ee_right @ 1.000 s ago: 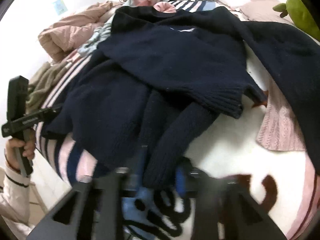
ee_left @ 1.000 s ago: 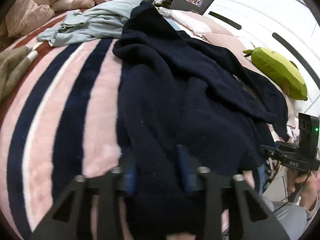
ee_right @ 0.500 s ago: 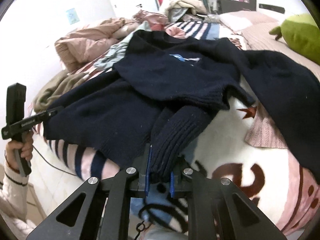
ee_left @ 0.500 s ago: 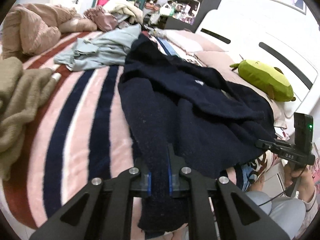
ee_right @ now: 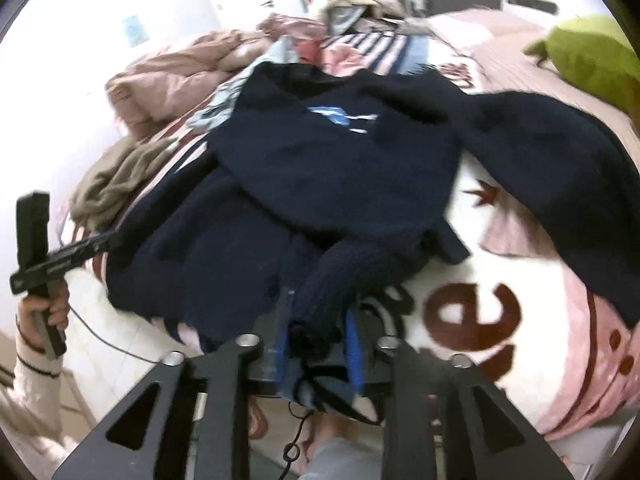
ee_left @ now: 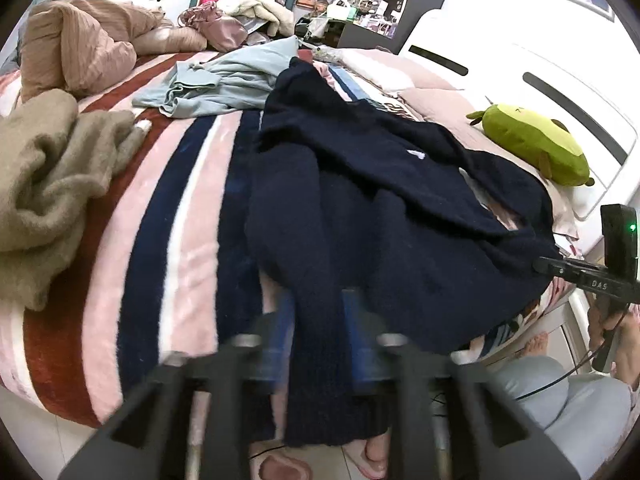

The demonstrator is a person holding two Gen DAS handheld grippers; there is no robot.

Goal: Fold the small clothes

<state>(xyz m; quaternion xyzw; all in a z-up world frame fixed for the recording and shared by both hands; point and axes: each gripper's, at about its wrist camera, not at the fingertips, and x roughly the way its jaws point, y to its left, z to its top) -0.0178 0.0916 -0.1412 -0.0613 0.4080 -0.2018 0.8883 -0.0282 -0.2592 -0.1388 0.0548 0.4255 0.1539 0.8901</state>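
A navy knit sweater [ee_left: 392, 200] lies crumpled across the striped bed blanket [ee_left: 168, 216]; it also shows in the right wrist view [ee_right: 340, 168] with a small blue and white logo. My left gripper [ee_left: 316, 320] has its jaws apart around a hanging strip of the sweater's edge, which drapes over the bed's front edge. My right gripper [ee_right: 320, 332] has its jaws a little apart around a ribbed navy cuff [ee_right: 332, 280]. Both views are blurred near the fingers.
An olive-brown garment [ee_left: 44, 184], a light blue garment [ee_left: 224, 80] and a pink-brown duvet [ee_left: 80, 48] lie on the bed's left and far side. A green avocado plush [ee_left: 536, 144] sits by the white headboard. The person's feet and floor are below.
Both grippers were pinched on the sweater half a second ago; their jaws now stand wider apart. Both have pulled back toward the bed's front edge, and the sweater has shifted with them.
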